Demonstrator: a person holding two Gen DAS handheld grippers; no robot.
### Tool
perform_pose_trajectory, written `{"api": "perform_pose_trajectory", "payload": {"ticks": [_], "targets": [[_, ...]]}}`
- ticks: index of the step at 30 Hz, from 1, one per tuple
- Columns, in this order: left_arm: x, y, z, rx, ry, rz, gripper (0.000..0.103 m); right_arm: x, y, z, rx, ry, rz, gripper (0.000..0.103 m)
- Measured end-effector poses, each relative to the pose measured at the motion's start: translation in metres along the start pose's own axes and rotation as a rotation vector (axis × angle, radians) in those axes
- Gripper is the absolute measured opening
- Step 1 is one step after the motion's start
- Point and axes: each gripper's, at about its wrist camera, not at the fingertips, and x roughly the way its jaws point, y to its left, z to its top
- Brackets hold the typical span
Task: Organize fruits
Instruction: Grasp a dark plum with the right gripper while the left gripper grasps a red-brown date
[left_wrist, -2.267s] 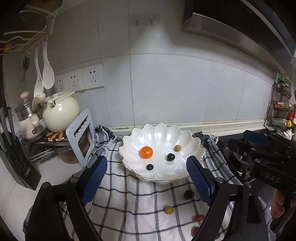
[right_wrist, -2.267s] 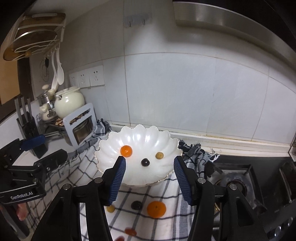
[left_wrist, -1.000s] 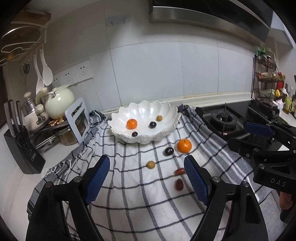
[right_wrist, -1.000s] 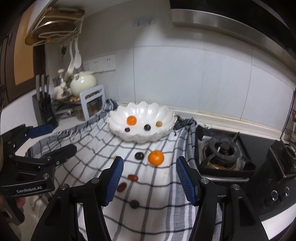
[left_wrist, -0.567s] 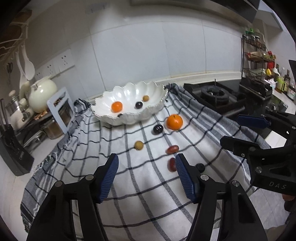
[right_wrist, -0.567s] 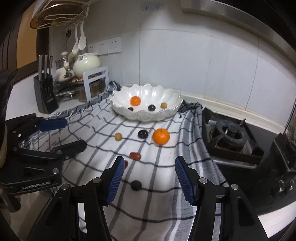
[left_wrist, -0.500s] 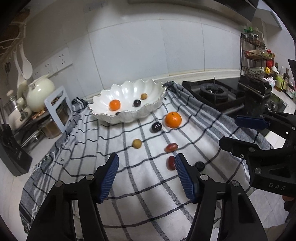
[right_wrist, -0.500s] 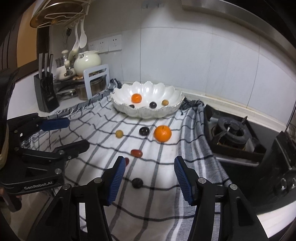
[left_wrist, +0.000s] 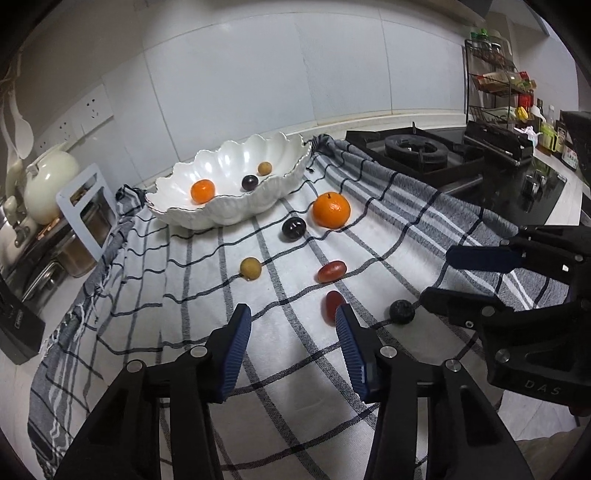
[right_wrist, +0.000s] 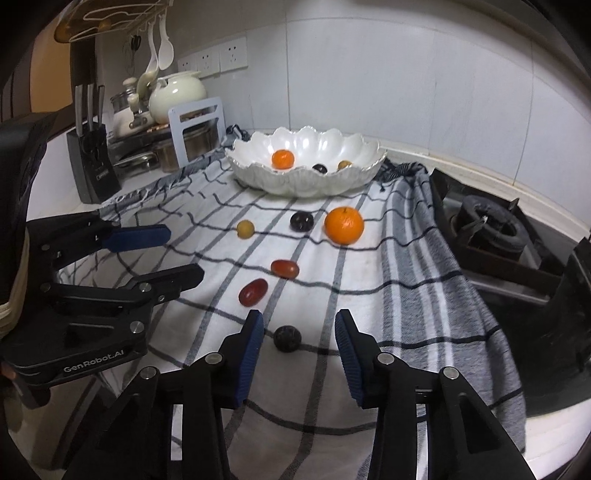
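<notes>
Covering the counter, a checked cloth meets the stove.

"GenRobot.AI" on left claw, "DAS" on right claw

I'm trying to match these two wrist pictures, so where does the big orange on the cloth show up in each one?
Left wrist: the big orange lies right of centre on the checked cloth, beside a dark fruit.
Right wrist: the big orange lies just right of centre, right of the same dark fruit.
Shared landmark: the white scalloped bowl behind it.
</notes>
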Motion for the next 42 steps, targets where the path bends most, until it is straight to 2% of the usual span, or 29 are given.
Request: {"api": "perform_pose_trajectory", "payload": {"ticks": [17,29,37,38,42], "targets": [[0.035,-0.01,-0.001,0.033,0.045,-0.075,0.035,0.029,-0.004,-0.007,0.019,0.058,0.055,0.034],[0.058,-0.014,0.0,0.014,0.077,-0.128,0.033,0.04,-0.006,-0.009,0.027,0.073,0.095,0.031],[0.067,-0.014,0.0,-0.014,0.096,-0.142,0.027,0.044,-0.008,-0.01,0.032,0.075,0.107,0.03],[0.068,-0.014,-0.001,-0.02,0.102,-0.146,0.026,0.044,-0.008,-0.01,0.035,0.076,0.109,0.027],[0.069,-0.014,-0.001,-0.034,0.106,-0.153,0.023,0.045,-0.01,-0.011,0.045,0.082,0.126,0.024]]}}
